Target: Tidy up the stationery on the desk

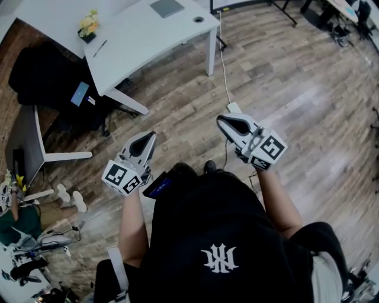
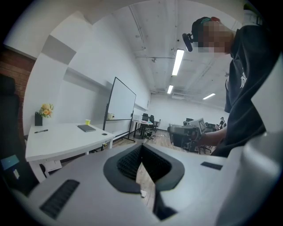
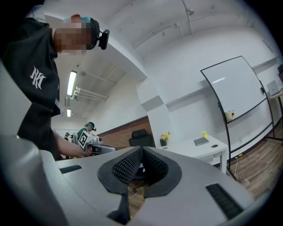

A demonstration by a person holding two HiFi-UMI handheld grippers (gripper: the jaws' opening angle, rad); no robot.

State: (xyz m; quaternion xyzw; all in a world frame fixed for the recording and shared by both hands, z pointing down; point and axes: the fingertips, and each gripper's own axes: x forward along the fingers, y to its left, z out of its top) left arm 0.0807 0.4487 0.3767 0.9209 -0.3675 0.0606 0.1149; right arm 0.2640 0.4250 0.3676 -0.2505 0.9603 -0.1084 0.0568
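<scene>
The person is holding the left gripper and the right gripper out in front of the body, above the wooden floor. In the left gripper view, the fingers are pressing together at their tips and gripping nothing; only floor is showing through the opening behind the tips. In the right gripper view, the fingers are likewise meeting at their tips and pinching nothing. The white desk is standing well ahead of both pairs of fingertips and to their left, apart from them. A pen is lying on the desk near its left end, just beside a small pot of flowers. A dark notebook is lying toward the far end, with a yellow cup near it. A black chair is sitting well to the left of the left fingers. A white cable is running across the floor, ahead of the right fingertips.
</scene>
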